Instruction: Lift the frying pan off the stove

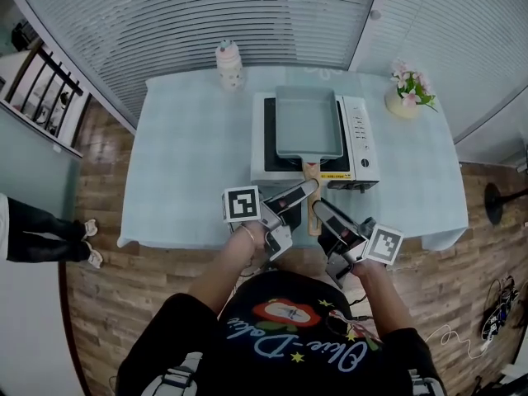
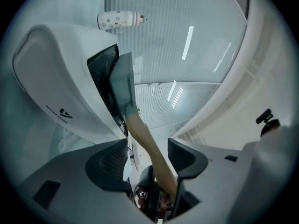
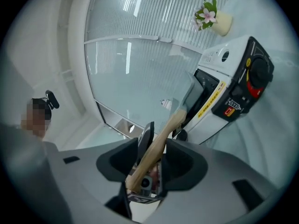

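The frying pan [image 1: 308, 122] is seated on the stove [image 1: 361, 143] near the far edge of the table [image 1: 190, 163], at 12 o'clock from both grippers. Its wooden handle [image 1: 312, 190] is laid along the 12-to-6 line, free end toward the person.

The handle is approached by the left gripper [image 1: 299, 195] from 8 o'clock and by the right gripper [image 1: 326, 213] from 4 o'clock. The left is set farther up the handle, nearer the pan.

In both gripper views the jaws are spread wide with the handle [image 2: 148, 146] [image 3: 161, 139] between them, and gaps show beside the pads, so nothing is judged to be clamped yet. Each gripper is held about level and rolled well onto its side.
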`<action>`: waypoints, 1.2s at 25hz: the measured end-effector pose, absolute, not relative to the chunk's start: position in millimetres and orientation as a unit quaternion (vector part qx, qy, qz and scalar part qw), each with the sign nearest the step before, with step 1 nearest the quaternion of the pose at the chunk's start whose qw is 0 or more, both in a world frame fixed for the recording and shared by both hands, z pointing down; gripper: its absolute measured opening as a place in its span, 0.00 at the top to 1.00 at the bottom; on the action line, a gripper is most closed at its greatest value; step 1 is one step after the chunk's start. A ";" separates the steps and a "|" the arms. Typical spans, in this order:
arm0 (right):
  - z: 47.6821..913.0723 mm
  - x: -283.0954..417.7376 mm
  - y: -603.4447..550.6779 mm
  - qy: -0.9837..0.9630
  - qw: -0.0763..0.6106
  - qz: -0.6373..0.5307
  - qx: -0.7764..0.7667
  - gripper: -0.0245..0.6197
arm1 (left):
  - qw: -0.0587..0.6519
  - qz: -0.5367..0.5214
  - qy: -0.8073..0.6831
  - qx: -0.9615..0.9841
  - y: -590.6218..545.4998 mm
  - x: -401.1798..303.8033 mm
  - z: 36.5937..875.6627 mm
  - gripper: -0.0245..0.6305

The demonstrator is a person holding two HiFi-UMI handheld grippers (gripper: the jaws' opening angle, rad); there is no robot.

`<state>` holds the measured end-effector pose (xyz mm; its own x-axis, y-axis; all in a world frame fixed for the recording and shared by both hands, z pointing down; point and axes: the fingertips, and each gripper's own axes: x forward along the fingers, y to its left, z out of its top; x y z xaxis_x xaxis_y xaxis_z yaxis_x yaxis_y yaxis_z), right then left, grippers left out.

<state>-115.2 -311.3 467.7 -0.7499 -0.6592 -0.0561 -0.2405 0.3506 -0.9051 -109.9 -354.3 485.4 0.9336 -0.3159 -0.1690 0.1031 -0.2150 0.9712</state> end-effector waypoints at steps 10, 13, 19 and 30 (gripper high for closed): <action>471.0 -130.5 -299.3 0.800 0.168 -0.539 -0.204 0.69 | 0.652 -0.180 -0.078 0.733 -357.3 -97.6 485.3 0.63; 470.8 -134.6 -297.7 0.801 0.164 -0.549 -0.176 0.69 | 0.656 -0.197 -0.082 0.724 -359.1 -95.1 484.0 0.67; 476.5 -139.7 -295.9 0.791 0.156 -0.573 -0.150 0.73 | 0.666 -0.194 -0.098 0.714 -357.3 -95.8 487.4 0.71; 470.9 -138.6 -292.7 0.789 0.164 -0.581 -0.114 0.73 | 0.666 -0.162 -0.114 0.719 -354.5 -95.1 488.5 0.74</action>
